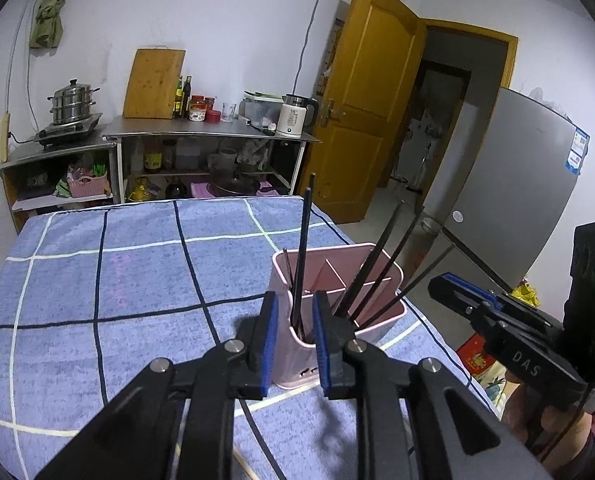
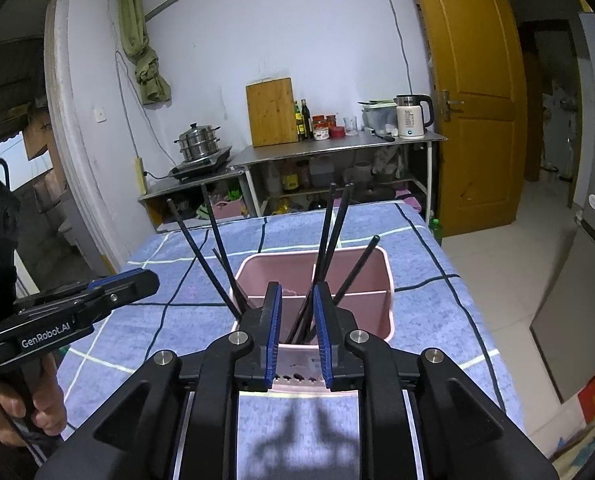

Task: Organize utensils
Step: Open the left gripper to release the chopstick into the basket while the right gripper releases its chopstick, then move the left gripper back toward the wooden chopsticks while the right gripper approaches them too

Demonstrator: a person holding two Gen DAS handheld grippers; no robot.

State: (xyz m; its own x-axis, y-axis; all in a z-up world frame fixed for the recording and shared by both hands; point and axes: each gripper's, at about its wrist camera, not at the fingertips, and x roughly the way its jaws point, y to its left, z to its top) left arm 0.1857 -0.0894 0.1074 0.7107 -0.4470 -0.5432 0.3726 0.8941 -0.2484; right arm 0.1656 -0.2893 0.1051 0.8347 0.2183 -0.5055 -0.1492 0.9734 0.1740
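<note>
A pink divided utensil holder (image 1: 377,314) stands on the blue checked tablecloth (image 1: 137,272). Black chopsticks (image 1: 303,248) stand upright in its near left compartment, and others (image 1: 377,264) lean out to the right. My left gripper (image 1: 295,300) hovers just in front of the holder, open, its blue pads clear of the sticks. In the right wrist view the holder (image 2: 377,308) shows chopsticks (image 2: 331,232) fanned left and right. My right gripper (image 2: 296,288) is open over the near rim and grips nothing. Each gripper also appears in the other's view: the right gripper (image 1: 449,286) and the left gripper (image 2: 145,280).
A person's hand (image 2: 37,404) holds the left gripper's handle. Behind the table are steel shelves (image 1: 213,132) with a pot, a cutting board, bottles and a kettle. A grey fridge (image 1: 517,184) and an open wooden door (image 1: 377,92) are to the right.
</note>
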